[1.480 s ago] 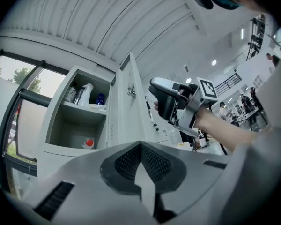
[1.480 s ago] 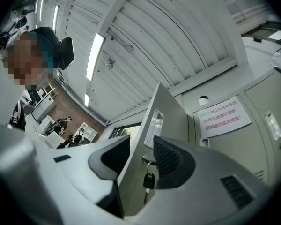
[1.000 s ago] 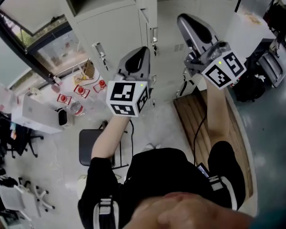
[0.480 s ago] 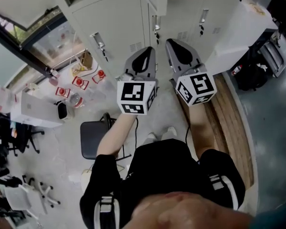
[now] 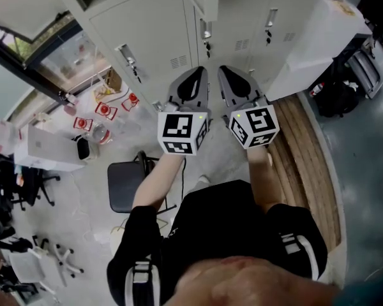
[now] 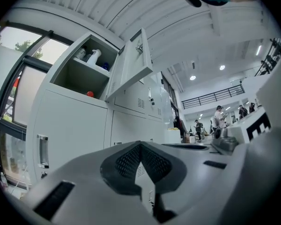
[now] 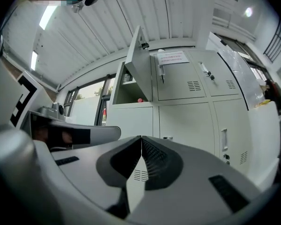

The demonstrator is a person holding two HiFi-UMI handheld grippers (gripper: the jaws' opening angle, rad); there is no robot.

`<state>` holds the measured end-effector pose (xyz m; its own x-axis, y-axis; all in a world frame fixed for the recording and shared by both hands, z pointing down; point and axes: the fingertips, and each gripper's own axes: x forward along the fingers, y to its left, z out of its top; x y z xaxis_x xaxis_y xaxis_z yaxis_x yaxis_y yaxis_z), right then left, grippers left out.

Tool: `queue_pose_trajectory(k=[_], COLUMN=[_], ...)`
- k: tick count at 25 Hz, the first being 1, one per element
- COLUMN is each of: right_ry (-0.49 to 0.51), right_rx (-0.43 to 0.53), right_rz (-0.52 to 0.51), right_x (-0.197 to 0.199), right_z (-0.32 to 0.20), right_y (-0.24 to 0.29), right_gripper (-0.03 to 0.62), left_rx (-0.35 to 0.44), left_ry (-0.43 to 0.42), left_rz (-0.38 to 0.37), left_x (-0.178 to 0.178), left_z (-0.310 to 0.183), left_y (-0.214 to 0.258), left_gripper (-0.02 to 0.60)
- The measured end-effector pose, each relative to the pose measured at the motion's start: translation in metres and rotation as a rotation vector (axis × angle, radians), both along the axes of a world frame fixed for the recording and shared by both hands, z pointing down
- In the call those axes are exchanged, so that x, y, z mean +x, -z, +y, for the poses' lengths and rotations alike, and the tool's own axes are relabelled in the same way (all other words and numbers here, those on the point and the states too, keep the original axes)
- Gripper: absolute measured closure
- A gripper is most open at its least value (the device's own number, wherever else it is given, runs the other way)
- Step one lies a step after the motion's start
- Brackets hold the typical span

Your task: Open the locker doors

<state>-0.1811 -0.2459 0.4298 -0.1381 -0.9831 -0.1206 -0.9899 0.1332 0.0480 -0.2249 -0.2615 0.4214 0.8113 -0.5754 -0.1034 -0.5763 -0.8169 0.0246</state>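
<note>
Two closed grippers side by side before the lockers, one door open.
On the floor left of the lockers lie three small red-and-white things, and nearer the person stands one black chair. The left gripper points at the lockers' lower doors, its two fingers pressed together with nothing between them. The right gripper, just beside it, also has both fingers together and holds nothing. Above them one upper locker door hangs swung out, baring a compartment with one white bottle and one red thing inside. The two upper doors right of it are closed; the first carries one paper note. One wooden platform lies right of the lockers.
</note>
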Motion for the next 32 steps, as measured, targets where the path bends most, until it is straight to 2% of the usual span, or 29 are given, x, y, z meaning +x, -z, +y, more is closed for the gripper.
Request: queue_pose_trajectory(k=[3,17,23,27,32], right_ry=[0.016,0.047,0.085,0.097,0.103], right_rx=[-0.005,-0.032,-0.038,-0.028,-0.017], right_rz=[0.003,-0.021,-0.005,-0.001,0.02], right_x=[0.008,0.105,0.163,0.218,0.283], right_z=[0.0,-0.004,-0.005,-0.002,-0.002], right_y=[-0.001,-0.013,-0.02,-0.017,-0.019], right_gripper=[0.574,0.574,0.574,0.574,0.574], left_rx=[-0.009,-0.05,-0.077,-0.071,-0.067], left_ry=[0.013,0.06,0.065,0.083,0.113], left_rz=[0.024,-0.006,0.008,0.025,0.006], left_x=[0.011,0.103,0.17,0.219,0.283], left_z=[-0.003,-0.005,-0.005,0.0,0.0], left_y=[0.0,-0.016,-0.018,-0.013,-0.018], left_gripper=[0.572,0.572,0.572,0.572,0.572])
